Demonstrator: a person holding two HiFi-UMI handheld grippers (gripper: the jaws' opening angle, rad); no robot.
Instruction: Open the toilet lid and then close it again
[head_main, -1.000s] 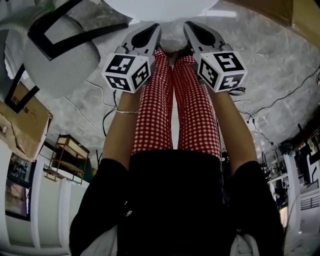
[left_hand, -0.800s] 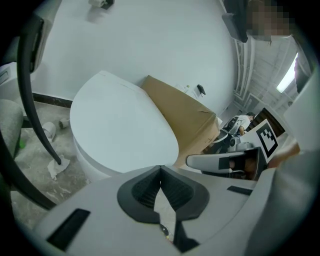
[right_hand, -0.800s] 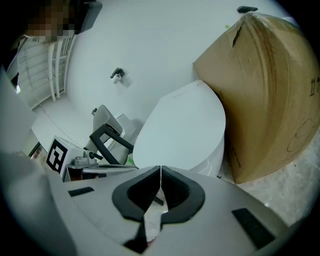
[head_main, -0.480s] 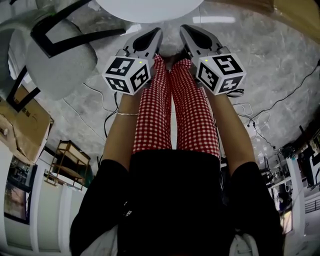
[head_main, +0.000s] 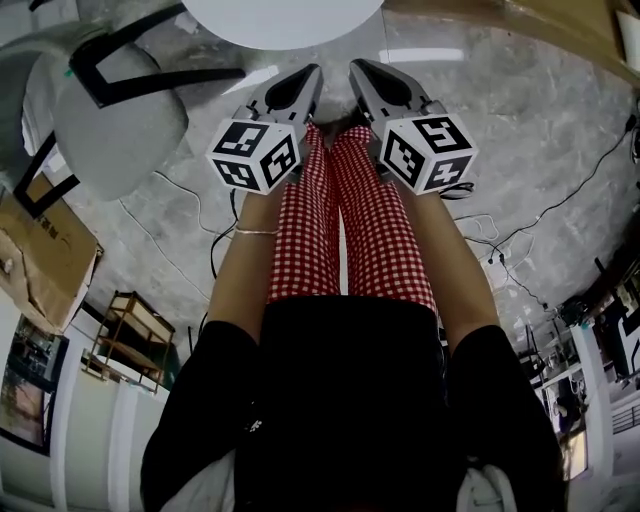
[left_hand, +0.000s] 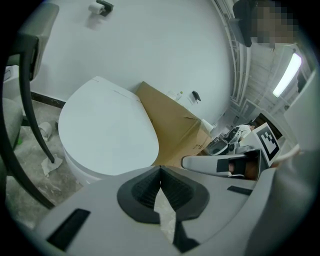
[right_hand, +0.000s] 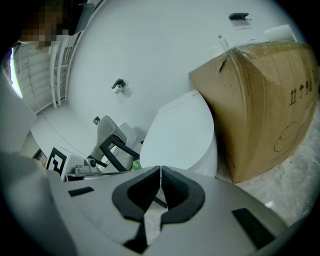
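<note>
Judging from how things lie, the toilet lid (head_main: 282, 18) is down flat on its bowl, a white oval at the top centre of the head view; whether it has yet to be lifted or has already been raised and lowered again, I cannot tell from this alone; either way nothing touches it. It fills the left-centre of the left gripper view (left_hand: 107, 131) and sits mid-frame in the right gripper view (right_hand: 182, 131), closed in both. A large cardboard box (right_hand: 260, 102) stands just beside the toilet, at the right of the right gripper view. The person's legs in red-check trousers (head_main: 345, 215) run down the middle of the head view; the two tools are held side by side over them. The left gripper (head_main: 306, 74) is clenched on nothing, its dark pads meeting at the tips; the right gripper (head_main: 358, 68) is likewise pressed together and empty. Both point up-frame toward the lid's near edge; the lid lies just above their tips in the head view and above the jaws in each gripper view, near but apart.
</note>
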